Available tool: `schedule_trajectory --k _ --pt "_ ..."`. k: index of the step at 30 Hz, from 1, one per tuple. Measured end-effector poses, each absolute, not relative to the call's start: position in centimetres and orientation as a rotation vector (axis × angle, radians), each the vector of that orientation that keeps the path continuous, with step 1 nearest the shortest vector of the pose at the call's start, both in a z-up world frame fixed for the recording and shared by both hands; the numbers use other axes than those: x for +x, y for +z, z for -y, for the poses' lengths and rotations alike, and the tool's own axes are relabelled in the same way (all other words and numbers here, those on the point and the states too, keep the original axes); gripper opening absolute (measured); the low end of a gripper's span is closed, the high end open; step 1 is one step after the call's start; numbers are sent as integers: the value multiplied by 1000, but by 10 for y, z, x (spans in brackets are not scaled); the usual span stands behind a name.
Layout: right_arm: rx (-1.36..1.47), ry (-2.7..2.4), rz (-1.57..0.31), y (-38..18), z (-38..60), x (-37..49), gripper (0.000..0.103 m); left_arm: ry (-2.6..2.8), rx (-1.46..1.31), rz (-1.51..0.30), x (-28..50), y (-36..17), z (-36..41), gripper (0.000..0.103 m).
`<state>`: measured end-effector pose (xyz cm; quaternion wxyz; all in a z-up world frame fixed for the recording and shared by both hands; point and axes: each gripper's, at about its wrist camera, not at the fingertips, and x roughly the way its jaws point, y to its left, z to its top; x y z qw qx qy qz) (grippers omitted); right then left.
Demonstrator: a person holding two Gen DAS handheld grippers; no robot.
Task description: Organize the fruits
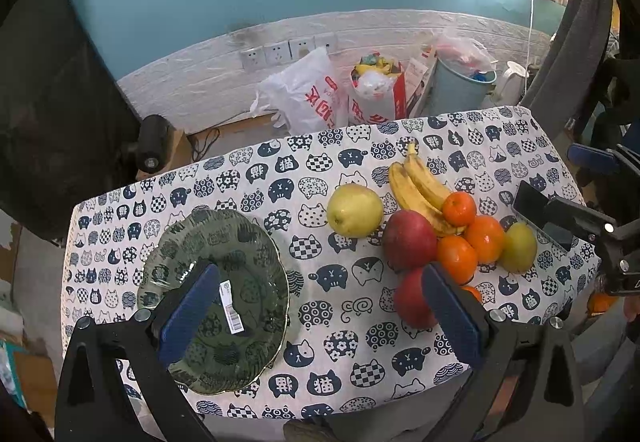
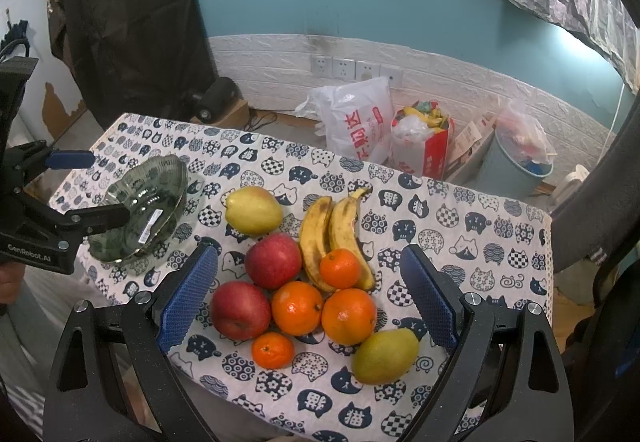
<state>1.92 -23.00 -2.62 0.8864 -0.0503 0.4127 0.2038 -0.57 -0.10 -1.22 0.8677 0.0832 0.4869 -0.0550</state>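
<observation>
Both grippers we log with jaws spread wide and holding nothing: the left gripper (image 1: 320,306) hovers above the near table edge, with the green glass plate (image 1: 240,242) behind its left finger; the right gripper (image 2: 310,298) hangs over the fruit pile.

We list on the cat-print tablecloth (image 2: 460,226):
- two bananas (image 2: 336,230), side by side, at the back of the pile;
- two red apples (image 2: 273,260), touching;
- two large oranges (image 2: 348,316) and two small tangerines (image 2: 340,268), one tangerine resting against the bananas;
- a yellow-green pear (image 2: 252,210) at the back left and a greener pear (image 2: 386,356) at the near right edge.

Plate: empty save a barcode sticker (image 1: 232,306), well apart from the fruit, on the left.
</observation>
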Motion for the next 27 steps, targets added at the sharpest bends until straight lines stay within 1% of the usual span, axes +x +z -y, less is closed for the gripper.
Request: schedule_trajectory --k 27 --pt "-105 421 -859 -26 230 19 91 -119 171 -1037 0 -16 -2 102"
